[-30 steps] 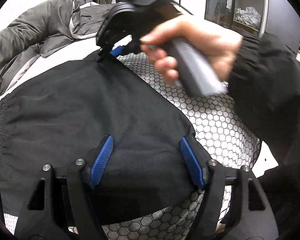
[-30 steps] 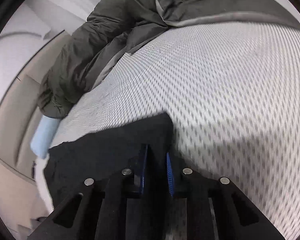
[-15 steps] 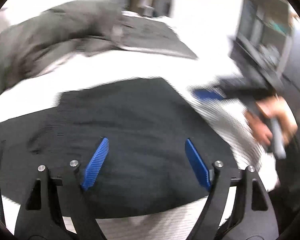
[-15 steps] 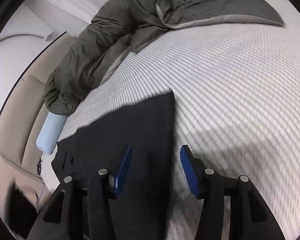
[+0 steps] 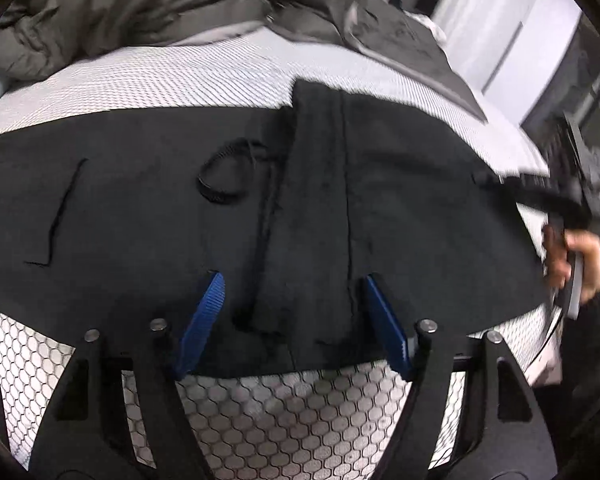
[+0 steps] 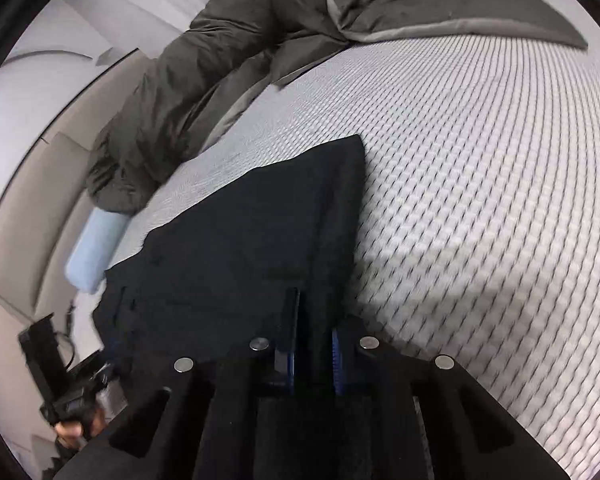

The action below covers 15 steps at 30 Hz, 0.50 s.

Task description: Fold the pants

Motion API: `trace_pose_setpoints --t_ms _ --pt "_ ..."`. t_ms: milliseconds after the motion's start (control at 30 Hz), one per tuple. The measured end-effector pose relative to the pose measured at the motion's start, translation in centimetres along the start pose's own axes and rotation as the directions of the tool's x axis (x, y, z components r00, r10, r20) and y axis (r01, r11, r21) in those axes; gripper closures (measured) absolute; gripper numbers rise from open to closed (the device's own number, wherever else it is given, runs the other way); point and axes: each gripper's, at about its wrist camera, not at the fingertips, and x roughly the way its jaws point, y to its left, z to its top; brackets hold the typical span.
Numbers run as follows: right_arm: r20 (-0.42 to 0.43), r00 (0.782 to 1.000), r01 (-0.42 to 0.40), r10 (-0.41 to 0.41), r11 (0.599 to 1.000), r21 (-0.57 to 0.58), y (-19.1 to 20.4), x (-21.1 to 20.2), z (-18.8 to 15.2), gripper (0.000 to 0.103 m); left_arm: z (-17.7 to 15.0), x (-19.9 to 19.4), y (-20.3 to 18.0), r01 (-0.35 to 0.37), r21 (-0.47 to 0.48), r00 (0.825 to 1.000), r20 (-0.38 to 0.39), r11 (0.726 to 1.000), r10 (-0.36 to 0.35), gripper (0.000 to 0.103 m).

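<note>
Pants (image 5: 180, 208), black, lie spread flat across a bed (image 6: 480, 200) covered in a white honeycomb-patterned sheet, one fold of cloth running across their middle. A grey-green duvet (image 6: 204, 80) is heaped along the far side, a pale blue roll (image 6: 94, 248) sits at the bed's edge, and white walls close the room. Left gripper (image 5: 292, 316) tilts down over the near hem, fingers (image 5: 202, 316) spread apart, jaws just eased in a little, cloth lying between them unpinched. Right gripper (image 6: 312, 344) also points down at the pants' edge; its jaws have just snapped closed, pinching the black cloth. A hand (image 5: 580, 260) grips that tool's handle.
</note>
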Motion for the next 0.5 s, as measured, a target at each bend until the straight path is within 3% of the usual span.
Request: trace_pose_setpoints --t_ms 67,167,300,500 --pt "-0.021 0.999 0.049 -0.049 0.999 -0.005 0.4 0.6 0.3 0.083 -0.5 0.0 -0.6 0.004 0.040 1.000 -0.011 0.999 -0.004 0.046" --pt "-0.004 0.996 0.084 -0.084 0.996 -0.043 1.0 -0.6 -0.6 0.073 -0.6 -0.5 -0.8 0.018 0.063 1.000 -0.007 0.998 -0.017 0.052" --pt "0.040 0.995 0.090 -0.087 0.993 -0.080 1.5 -3.1 -2.0 0.060 -0.9 -1.1 -0.4 0.043 0.056 0.999 -0.007 0.997 -0.043 0.054" --pt "0.067 0.994 0.087 -0.081 0.992 -0.095 0.8 -7.0 -5.1 0.055 -0.1 -0.3 -1.4 -0.010 0.117 0.999 -0.030 0.993 0.014 0.054"
